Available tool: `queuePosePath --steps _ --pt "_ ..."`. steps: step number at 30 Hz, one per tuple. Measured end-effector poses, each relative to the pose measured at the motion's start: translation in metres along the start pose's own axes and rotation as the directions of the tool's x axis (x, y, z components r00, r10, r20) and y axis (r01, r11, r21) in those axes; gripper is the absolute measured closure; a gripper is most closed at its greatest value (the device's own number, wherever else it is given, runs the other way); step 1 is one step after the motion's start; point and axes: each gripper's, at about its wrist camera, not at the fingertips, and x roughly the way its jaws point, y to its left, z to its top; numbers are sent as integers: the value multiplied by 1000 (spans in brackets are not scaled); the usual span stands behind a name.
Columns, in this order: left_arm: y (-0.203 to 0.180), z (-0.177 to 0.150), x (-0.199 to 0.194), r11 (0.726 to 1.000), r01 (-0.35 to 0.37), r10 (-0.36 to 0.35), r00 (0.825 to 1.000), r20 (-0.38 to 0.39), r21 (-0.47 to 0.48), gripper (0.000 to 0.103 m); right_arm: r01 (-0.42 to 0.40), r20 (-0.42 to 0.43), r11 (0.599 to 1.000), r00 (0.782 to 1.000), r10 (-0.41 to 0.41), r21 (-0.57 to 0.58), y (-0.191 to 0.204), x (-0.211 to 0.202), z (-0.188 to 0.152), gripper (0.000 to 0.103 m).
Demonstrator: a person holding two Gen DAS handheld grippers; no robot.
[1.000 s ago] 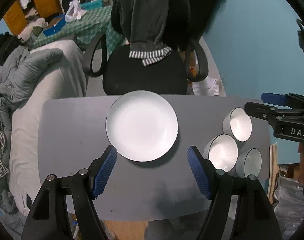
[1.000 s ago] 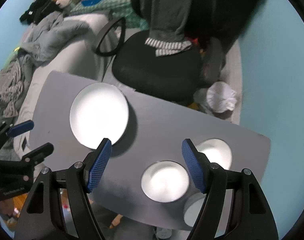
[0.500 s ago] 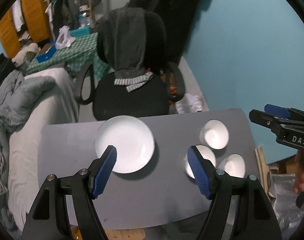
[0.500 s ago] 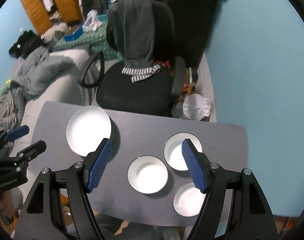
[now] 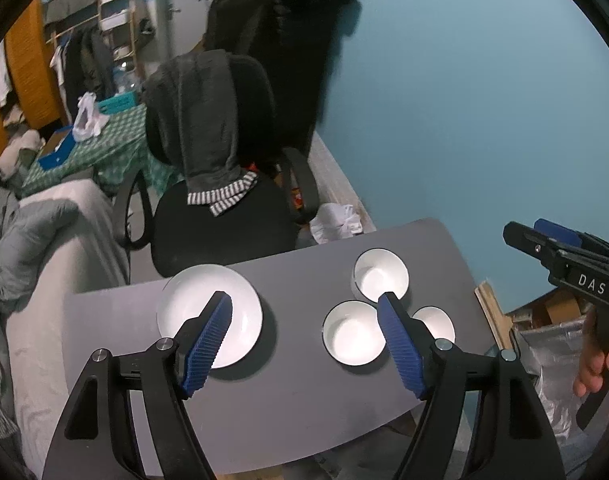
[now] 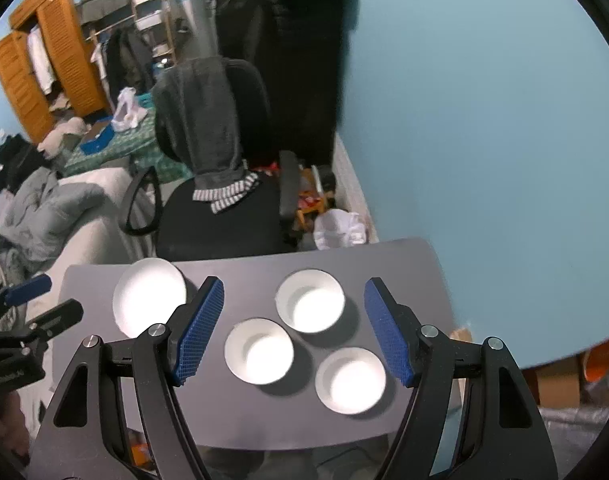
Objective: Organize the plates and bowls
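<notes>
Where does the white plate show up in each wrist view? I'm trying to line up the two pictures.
Left wrist view: the white plate lies left of centre on the grey table, partly behind the left gripper's near finger.
Right wrist view: the white plate sits at the table's far left, beside the right gripper's fingers.
Shared landmark: the black office chair, beyond the table in both.

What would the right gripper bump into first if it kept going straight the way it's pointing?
Probably the bowls. The open right gripper hangs above the grey table, aimed down at the three white bowls; the nearest-left bowl sits most directly between its fingers. Depth is hard to judge here, so that's a best guess.
</notes>
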Motion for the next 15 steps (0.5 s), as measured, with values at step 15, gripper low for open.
queuePosePath --steps 15 --pt "-37 7 18 988 139 -136 990 -46 67 27 103 -44 983 994 -98 151 -45 -18 -35 31"
